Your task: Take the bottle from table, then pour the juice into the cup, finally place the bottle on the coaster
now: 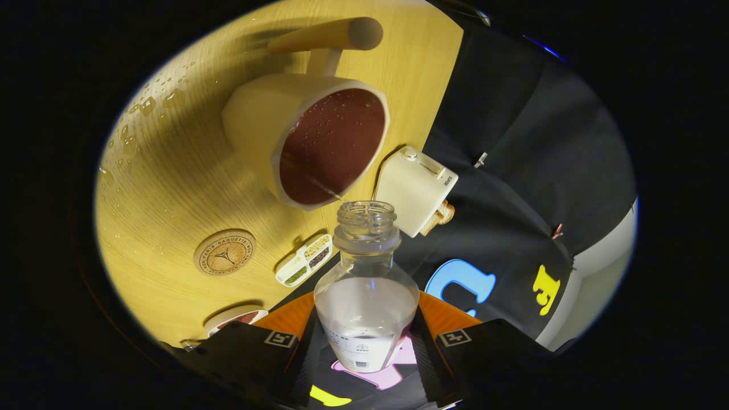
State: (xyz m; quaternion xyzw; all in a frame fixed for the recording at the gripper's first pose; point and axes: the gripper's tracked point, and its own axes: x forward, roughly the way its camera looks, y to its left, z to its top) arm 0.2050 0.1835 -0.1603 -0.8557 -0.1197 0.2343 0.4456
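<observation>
My claw [364, 341] pinches the clear plastic bottle [366, 290], tilted so liquid streams into the cream reddish-lined cup [319, 142] at eleven o'clock.

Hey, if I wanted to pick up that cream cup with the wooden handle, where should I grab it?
Probably by the wooden handle, coming from the cup's far side. It sticks out clear of the liquid-filled cup. The gripper is shut on the bottle.

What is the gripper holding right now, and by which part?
The gripper holds the clear bottle by its lower body, one finger on each side, tipped toward the cup.
</observation>
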